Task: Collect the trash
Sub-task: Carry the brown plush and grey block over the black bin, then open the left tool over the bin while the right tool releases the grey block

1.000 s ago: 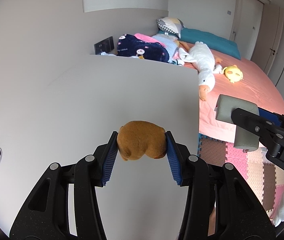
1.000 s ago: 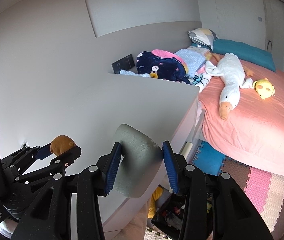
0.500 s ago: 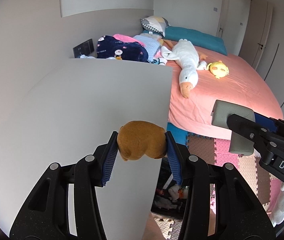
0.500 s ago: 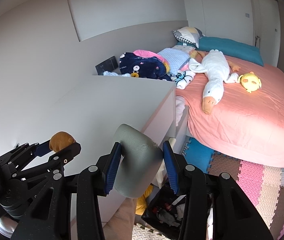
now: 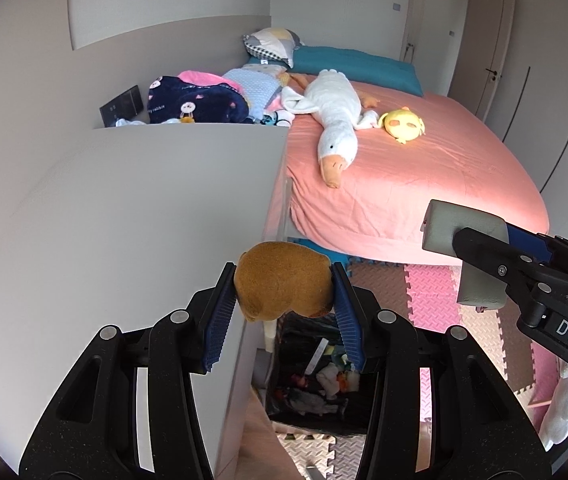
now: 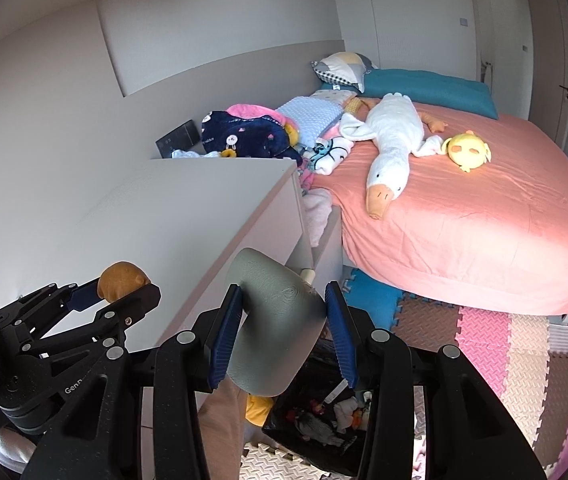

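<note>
The left gripper (image 5: 284,300) had its jaws closed on a brown fuzzy lump (image 5: 281,290), held in the air past the edge of a pale grey worktop (image 5: 131,220). Beside it, the right gripper (image 6: 281,320) had its jaws clamped on a curved grey piece (image 6: 275,324). Both hung above a black bin (image 6: 316,420) on the floor, already holding mixed rubbish, standing between the worktop and a bed with a pink cover (image 6: 484,220). A white plush goose (image 5: 336,120) and a yellow plush chick (image 5: 404,124) lay on the bed.
</note>
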